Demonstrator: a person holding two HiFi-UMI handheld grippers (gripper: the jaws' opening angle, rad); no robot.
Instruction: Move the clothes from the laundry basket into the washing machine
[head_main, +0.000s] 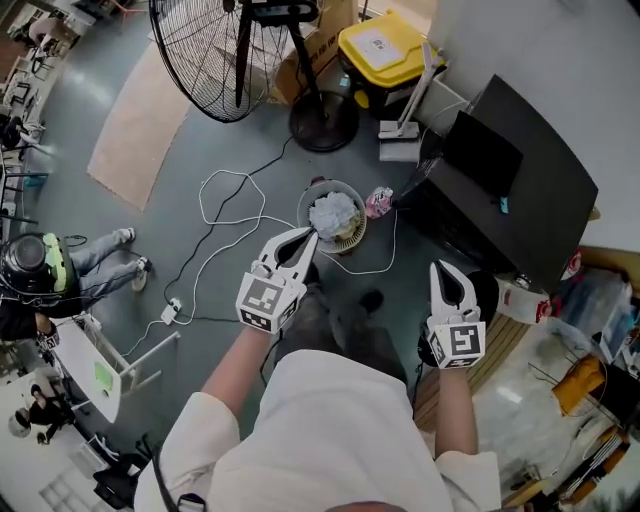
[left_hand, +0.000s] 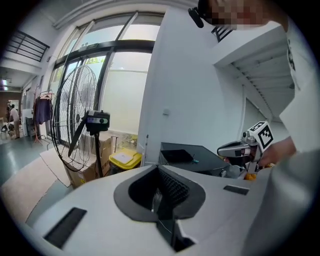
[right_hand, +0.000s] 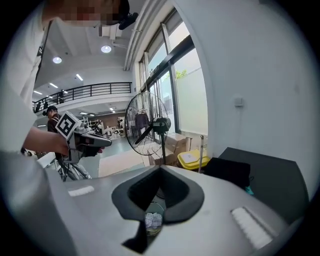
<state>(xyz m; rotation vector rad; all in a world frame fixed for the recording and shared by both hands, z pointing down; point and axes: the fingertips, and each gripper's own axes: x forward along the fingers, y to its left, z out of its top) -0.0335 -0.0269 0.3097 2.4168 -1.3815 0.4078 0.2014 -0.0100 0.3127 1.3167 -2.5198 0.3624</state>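
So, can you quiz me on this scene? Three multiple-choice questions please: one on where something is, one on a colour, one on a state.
1. Where is the basket?
A. on the floor, ahead of the grippers
B. on a shelf
C. in the person's hand

2. What colour is the bin lid?
A. blue
B. yellow
C. red

3. How is the right gripper?
A. wide open
B. shut, empty
C. shut on a shirt

Answers:
1 A: it stands on the grey floor with clothes inside.
2 B: the lid is plainly yellow.
3 B: its jaws meet with nothing between them.
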